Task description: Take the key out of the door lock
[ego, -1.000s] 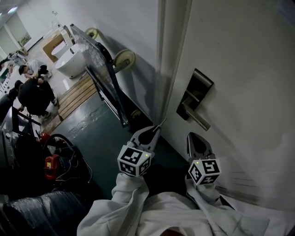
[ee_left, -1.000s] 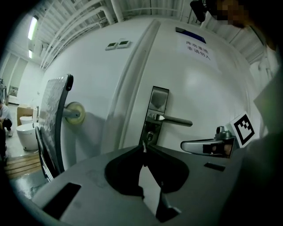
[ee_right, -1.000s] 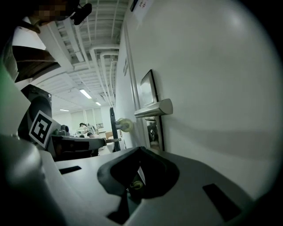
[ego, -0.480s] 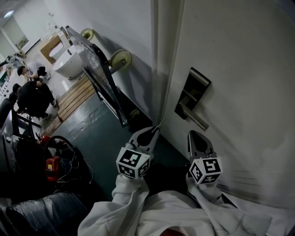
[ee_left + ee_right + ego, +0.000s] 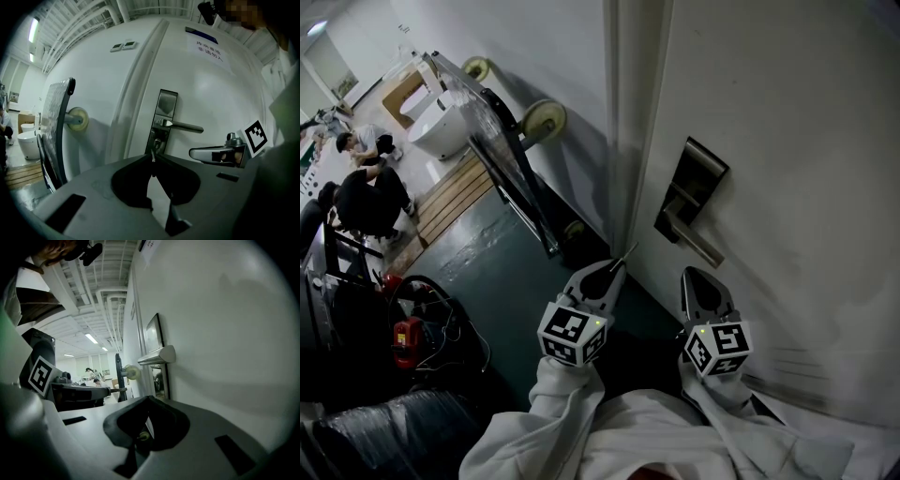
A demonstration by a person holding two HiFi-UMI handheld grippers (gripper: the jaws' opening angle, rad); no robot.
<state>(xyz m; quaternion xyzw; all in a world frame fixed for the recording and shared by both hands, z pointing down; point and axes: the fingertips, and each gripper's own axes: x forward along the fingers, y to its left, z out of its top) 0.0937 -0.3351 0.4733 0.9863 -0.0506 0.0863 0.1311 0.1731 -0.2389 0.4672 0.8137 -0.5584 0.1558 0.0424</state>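
While the left tool (image 5: 616,267) is clenched on the thin key (image 5: 626,253), that key is clear of the lock plate (image 5: 695,190), just below and left of it. Beneath the plate's handle (image 5: 701,241), the right tool (image 5: 701,281) is pinched closed on nothing, near the door (image 5: 787,112).

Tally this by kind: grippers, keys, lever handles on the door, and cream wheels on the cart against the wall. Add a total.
grippers: 2 (left gripper, right gripper)
key: 1, pinched in the left gripper, out of the lock
lever handle: 1
cream wheels: 2
total: 6
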